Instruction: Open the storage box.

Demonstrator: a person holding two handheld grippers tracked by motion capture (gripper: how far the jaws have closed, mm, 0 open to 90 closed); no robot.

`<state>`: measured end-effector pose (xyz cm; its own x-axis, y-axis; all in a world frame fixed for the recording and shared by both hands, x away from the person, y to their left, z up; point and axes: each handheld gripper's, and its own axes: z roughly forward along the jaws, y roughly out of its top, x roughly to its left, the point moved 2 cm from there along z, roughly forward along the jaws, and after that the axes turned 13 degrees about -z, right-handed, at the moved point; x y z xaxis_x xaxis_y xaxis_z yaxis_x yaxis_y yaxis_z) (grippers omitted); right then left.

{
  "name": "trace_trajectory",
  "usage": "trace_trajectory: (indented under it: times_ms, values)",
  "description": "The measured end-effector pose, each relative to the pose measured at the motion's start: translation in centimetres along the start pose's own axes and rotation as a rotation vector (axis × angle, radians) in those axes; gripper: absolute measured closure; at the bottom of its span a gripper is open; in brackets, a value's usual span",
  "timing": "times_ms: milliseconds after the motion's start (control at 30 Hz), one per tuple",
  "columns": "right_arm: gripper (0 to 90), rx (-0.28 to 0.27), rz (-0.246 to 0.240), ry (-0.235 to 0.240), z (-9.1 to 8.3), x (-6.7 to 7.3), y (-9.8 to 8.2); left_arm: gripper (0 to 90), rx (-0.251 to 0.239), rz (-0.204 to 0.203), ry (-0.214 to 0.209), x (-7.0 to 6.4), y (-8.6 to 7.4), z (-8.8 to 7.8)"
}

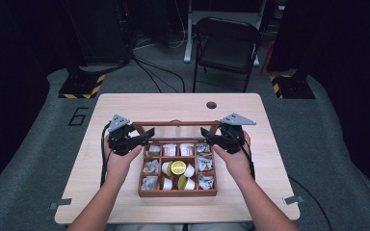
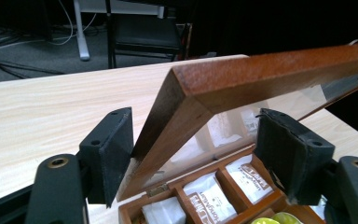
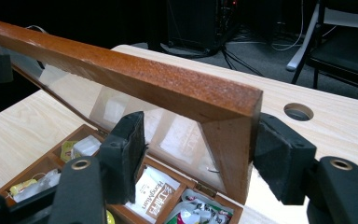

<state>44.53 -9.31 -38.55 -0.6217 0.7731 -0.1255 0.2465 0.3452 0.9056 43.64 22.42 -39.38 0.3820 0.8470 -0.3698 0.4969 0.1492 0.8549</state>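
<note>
Left tool [image 2: 193,154] and right tool [image 3: 198,158] each loosely astride raised lid [image 1: 176,124], printed sachets [image 2: 209,198] legible up close

I see a light wooden table [image 1: 125,103] with pale grain, standing on a grey carpeted floor [image 1: 29,159]. Near its far edge, right of centre, there is a round cable hole [image 1: 211,105]. Directly on the tabletop, around the middle and toward my near side, sits a dark wooden box [image 1: 177,192] divided into compartments, its glazed lid [image 1: 176,123] raised at the back. Small grey tabs [image 1: 294,199] stick out at the table's near corners.
</note>
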Motion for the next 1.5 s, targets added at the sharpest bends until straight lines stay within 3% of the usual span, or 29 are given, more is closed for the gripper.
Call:
trace_trajectory:
  times_ms: [633, 1133, 1267, 1500]
  values:
    - [39.1, 0.018, -0.014, 0.008, 1.5, -1.1, 0.0, 30.3, 0.029, -0.010, 0.001, 1.0, 0.5, 1.6]
    - [38.8, 0.055, 0.016, 0.030, 3.0, -1.7, -0.9, 33.1, 0.104, -0.014, 0.037, 1.7, 0.2, 2.8]
    - [38.9, 0.048, 0.026, 0.024, 3.3, -1.8, -0.9, 33.8, 0.115, -0.017, 0.060, 1.9, -0.1, 3.3]
    - [36.6, 0.030, 0.026, 0.036, 3.8, -2.0, -1.1, 30.3, 0.106, -0.013, 0.056, 1.9, -0.3, 4.0]
